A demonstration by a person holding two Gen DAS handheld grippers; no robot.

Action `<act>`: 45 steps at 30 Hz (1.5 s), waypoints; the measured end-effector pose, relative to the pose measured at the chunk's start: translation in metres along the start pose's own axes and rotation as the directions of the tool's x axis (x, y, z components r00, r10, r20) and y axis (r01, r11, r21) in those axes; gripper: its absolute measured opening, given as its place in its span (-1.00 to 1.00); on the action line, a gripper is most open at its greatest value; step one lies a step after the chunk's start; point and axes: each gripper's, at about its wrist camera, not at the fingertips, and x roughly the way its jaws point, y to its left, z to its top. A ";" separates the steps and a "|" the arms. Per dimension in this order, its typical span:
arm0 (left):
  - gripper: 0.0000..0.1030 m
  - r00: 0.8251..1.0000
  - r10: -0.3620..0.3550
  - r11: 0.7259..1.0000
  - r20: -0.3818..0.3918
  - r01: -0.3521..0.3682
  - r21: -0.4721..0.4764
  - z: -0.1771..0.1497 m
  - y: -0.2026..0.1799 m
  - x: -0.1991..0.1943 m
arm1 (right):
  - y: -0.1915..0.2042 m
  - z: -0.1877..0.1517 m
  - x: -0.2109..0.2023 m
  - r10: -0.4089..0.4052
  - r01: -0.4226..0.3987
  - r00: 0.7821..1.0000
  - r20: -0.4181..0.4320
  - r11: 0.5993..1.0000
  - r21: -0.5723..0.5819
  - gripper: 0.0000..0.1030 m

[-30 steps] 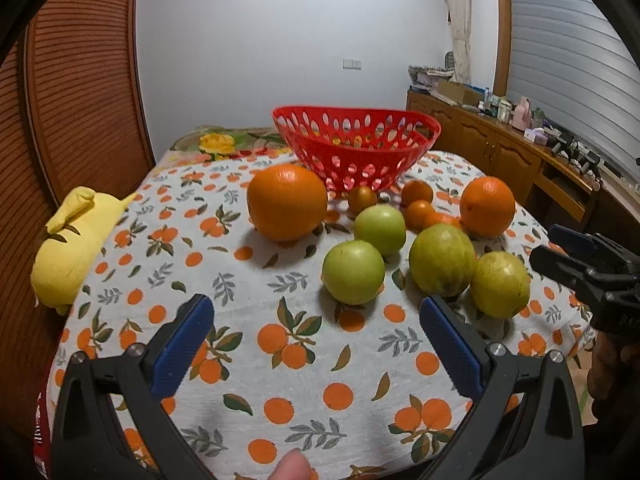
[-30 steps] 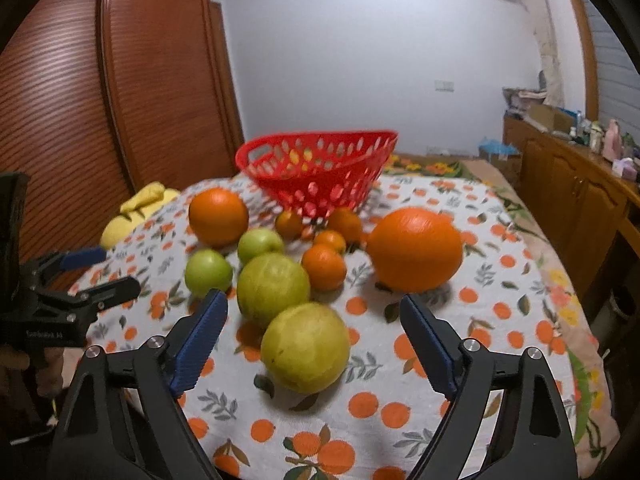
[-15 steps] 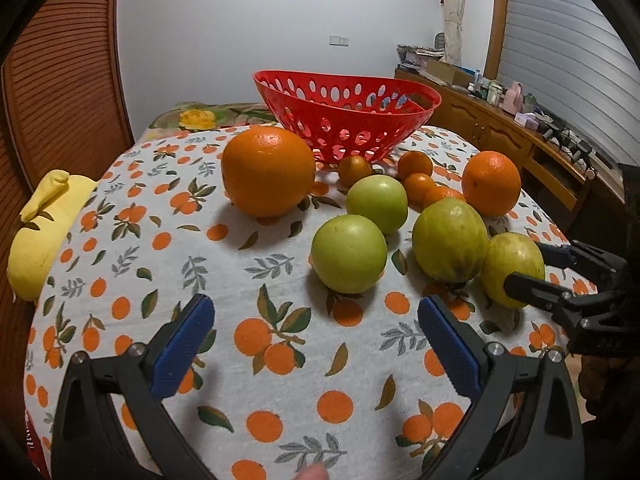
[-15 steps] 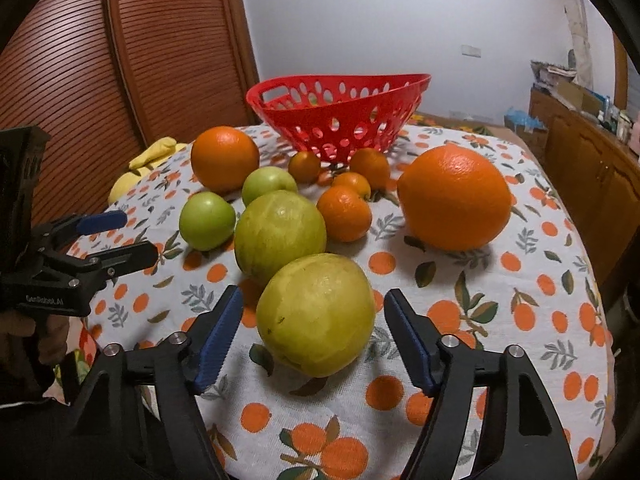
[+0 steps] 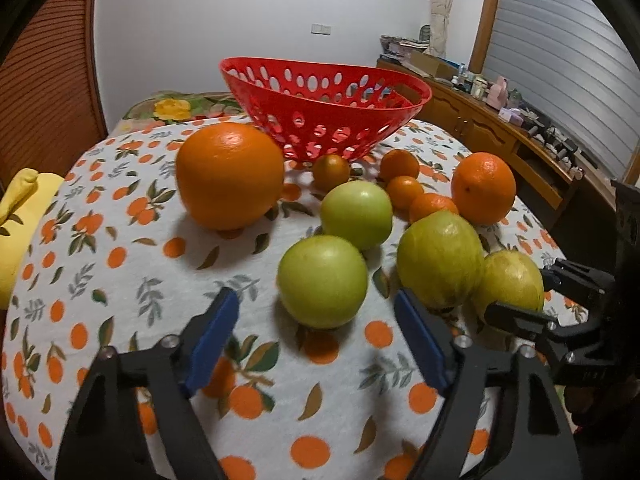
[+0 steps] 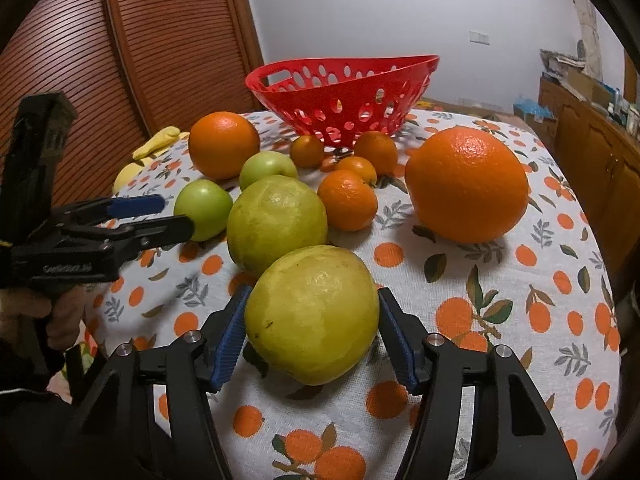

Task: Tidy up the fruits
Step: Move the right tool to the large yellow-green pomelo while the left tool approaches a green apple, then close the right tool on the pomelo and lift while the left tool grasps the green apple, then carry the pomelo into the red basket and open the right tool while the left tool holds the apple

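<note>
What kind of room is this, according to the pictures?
Probably a room in a home: a table under an orange-print cloth, a cluttered wooden sideboard, and a slatted wooden door.

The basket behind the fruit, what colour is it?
Red, with oval holes; the basket shows best in the left wrist view.

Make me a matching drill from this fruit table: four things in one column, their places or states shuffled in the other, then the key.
Things:
1. red basket
2. nearest yellow-green fruit
3. nearer green apple
4. yellow cloth

Places or states:
A. just ahead of the open left tongs, not between the pads
B. at the far end of the table, behind the fruit, no fruit visible inside
C. at the table's left edge
D. between the pads of the right tongs, resting on the tablecloth

Pairs: 1-B, 2-D, 3-A, 4-C
</note>
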 end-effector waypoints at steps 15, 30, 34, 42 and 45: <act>0.01 0.998 -0.044 0.999 -0.045 0.043 -0.022 0.005 0.006 0.024 | -0.010 0.017 -0.026 0.000 0.001 0.997 0.077 1.000 -0.013 0.23; 0.01 0.997 -0.054 0.999 0.049 0.054 0.002 0.034 0.013 -0.009 | -0.011 0.076 -0.039 0.012 -0.001 0.986 0.167 0.998 -0.066 0.23; 0.01 0.996 -0.052 0.999 0.075 0.051 0.011 0.047 0.016 -0.015 | -0.010 0.097 -0.034 0.018 -0.003 0.983 0.184 0.996 -0.085 0.23; 0.00 0.992 -0.027 0.999 0.121 0.025 0.020 0.073 0.022 -0.025 | -0.012 0.140 -0.006 0.028 -0.011 0.986 0.167 0.995 -0.103 0.23; 0.00 0.991 -0.022 1.000 0.131 0.020 0.022 0.082 0.026 -0.027 | -0.012 0.153 0.006 0.021 -0.004 0.988 0.152 0.994 -0.109 0.23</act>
